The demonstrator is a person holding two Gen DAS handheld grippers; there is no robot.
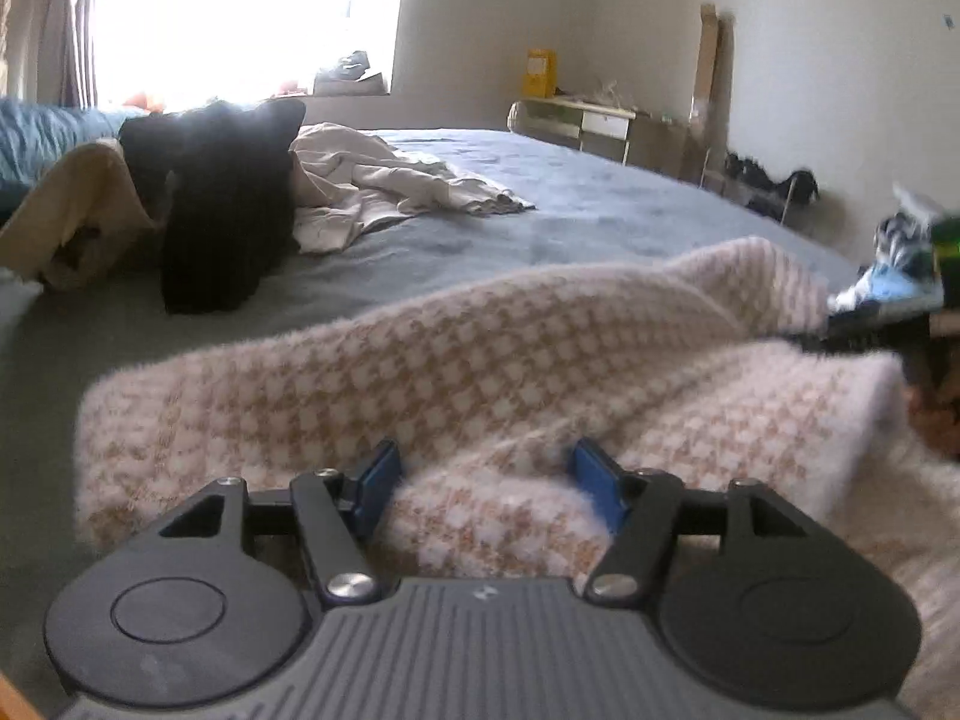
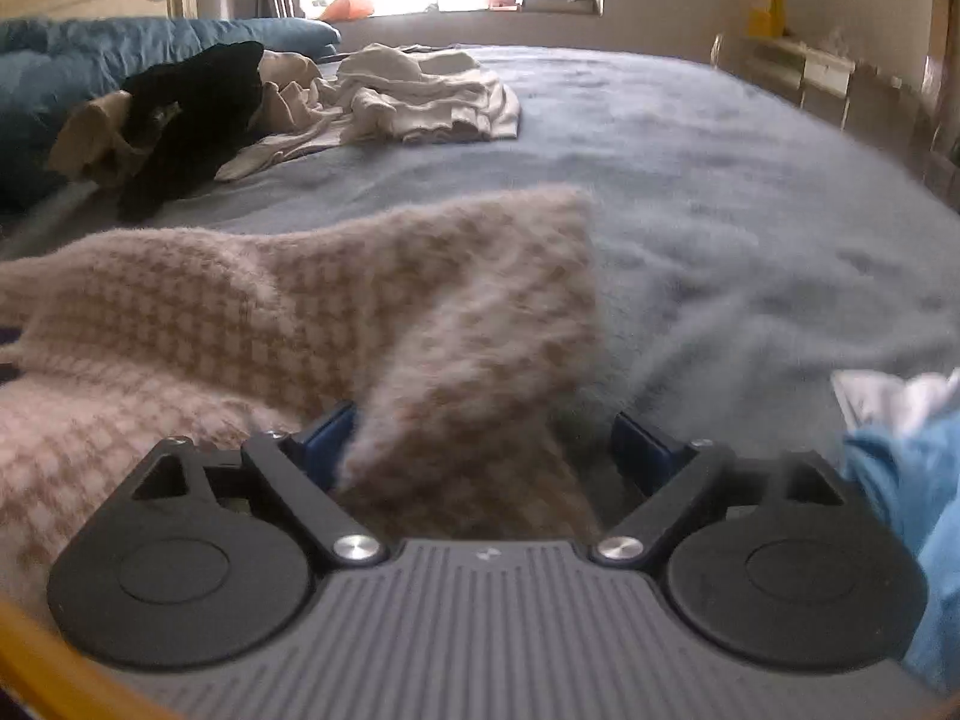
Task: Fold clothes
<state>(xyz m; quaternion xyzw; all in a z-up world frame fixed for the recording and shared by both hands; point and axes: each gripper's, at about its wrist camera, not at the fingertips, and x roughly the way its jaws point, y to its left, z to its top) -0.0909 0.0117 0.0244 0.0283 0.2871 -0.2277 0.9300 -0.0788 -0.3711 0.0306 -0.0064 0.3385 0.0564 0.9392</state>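
Note:
A fuzzy pink-and-tan houndstooth sweater (image 1: 480, 360) lies folded over itself on the grey-blue bed (image 1: 600, 204). My left gripper (image 1: 489, 480) is open; its blue pads (image 1: 378, 480) stand wide apart, with a hump of the sweater lying between them. In the right wrist view the same sweater (image 2: 300, 312) spreads to the left, and a flap of it runs down between the fingers of my right gripper (image 2: 483, 441). That gripper is open too, its jaws well apart and not pinching the cloth.
A black garment (image 2: 192, 114) and crumpled cream clothes (image 2: 420, 90) lie at the far side of the bed beside a blue duvet (image 2: 90, 54). A person's blue sleeve (image 2: 912, 480) is at the right. A low shelf (image 1: 600, 120) stands along the wall.

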